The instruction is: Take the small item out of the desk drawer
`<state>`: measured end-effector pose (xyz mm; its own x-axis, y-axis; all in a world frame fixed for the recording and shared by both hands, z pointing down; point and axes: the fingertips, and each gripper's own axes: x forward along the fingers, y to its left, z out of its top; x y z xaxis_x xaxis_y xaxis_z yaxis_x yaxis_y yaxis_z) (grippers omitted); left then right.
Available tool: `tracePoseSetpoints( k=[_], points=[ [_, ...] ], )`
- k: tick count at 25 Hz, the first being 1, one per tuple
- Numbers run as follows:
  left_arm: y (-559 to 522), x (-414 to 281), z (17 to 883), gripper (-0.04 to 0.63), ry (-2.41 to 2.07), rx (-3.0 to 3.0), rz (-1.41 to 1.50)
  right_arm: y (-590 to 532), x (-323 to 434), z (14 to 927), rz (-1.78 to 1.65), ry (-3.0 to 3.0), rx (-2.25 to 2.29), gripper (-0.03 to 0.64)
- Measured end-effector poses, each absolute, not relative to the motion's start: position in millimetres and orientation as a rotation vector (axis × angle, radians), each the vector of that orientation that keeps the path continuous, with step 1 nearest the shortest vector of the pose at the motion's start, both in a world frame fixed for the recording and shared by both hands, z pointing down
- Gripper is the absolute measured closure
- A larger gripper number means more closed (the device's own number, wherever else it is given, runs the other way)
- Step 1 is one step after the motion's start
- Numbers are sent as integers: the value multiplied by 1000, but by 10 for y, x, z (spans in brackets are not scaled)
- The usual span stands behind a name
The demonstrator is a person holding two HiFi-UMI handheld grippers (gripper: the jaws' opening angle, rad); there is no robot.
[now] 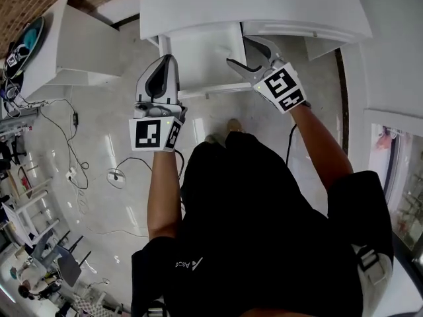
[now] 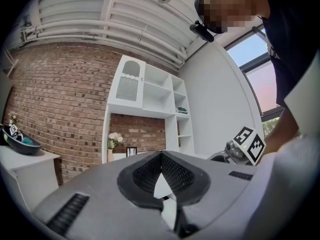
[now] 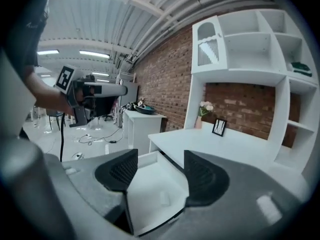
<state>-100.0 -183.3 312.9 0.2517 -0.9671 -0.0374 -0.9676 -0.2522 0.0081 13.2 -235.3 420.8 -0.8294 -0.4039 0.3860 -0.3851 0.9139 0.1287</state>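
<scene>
The white desk point(image 1: 264, 5) has its drawer point(image 1: 198, 55) pulled out toward me. A small pale flat item point(image 3: 164, 199) lies on the drawer floor point(image 3: 145, 194); the head view does not show it. My right gripper point(image 3: 160, 166) is open, jaws spread above the drawer with the item below the gap. In the head view the right gripper point(image 1: 251, 55) hovers over the drawer's right side. My left gripper point(image 1: 165, 68) is beside the drawer's left front corner, shut with nothing seen in it; its pads point(image 2: 150, 174) meet at the tips.
A white side cabinet point(image 1: 66, 45) with a dark bowl point(image 1: 26, 41) stands left of the desk. Cables point(image 1: 73, 170) trail over the floor. On the desktop, a vase of flowers point(image 3: 202, 111) and a small picture frame point(image 3: 218, 127) stand below a white shelf unit point(image 3: 250, 49).
</scene>
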Motion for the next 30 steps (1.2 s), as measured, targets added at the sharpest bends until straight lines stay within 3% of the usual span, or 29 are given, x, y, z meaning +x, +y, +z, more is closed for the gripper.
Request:
tracePoseSetpoints(
  k=[15,30],
  points=[
    [-2820,-1885,3969,595,1951,-2583,59,-3082,-821,6253,109,-2173,241,333],
    [-3005,-2354,4524,595,1930,-2709,-4,-3477,-1004,7637,181,-1785,187,348]
  ],
)
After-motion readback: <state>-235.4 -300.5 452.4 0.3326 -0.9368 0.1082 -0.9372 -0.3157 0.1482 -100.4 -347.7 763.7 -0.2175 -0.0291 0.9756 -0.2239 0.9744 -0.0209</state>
